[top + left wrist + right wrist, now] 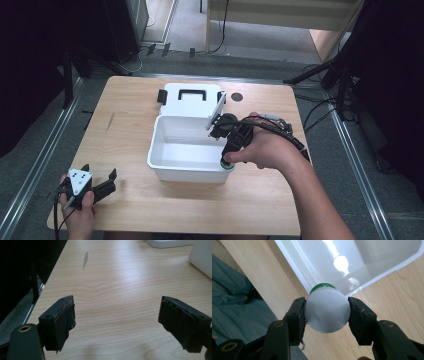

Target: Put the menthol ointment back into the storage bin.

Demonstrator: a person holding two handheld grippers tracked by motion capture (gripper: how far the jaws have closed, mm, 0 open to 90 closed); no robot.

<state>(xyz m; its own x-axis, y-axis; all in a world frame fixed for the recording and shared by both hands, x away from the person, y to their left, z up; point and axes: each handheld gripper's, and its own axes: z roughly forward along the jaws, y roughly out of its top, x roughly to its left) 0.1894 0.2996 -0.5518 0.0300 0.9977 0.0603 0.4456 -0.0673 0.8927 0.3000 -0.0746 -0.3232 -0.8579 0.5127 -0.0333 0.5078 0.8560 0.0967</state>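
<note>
My right gripper (327, 312) is shut on a small white bottle with a green band (327, 311), gripped across its round white end. In the high view that right gripper (227, 161) hangs over the front right corner of the open white box (165, 172), the bottle (226, 163) just above the rim. The box's lid (192, 98) with a black handle lies open behind it. My left gripper (116, 317) stands open above bare wood, nothing between its jaws; in the high view the left gripper (107, 184) rests near the front left table corner.
The wooden table (125, 130) has free room left of the box and in front of it. A dark round hole (237, 97) sits at the back beside the lid. A cable (287, 134) trails from the right gripper over the hand. Metal rails run along both table sides.
</note>
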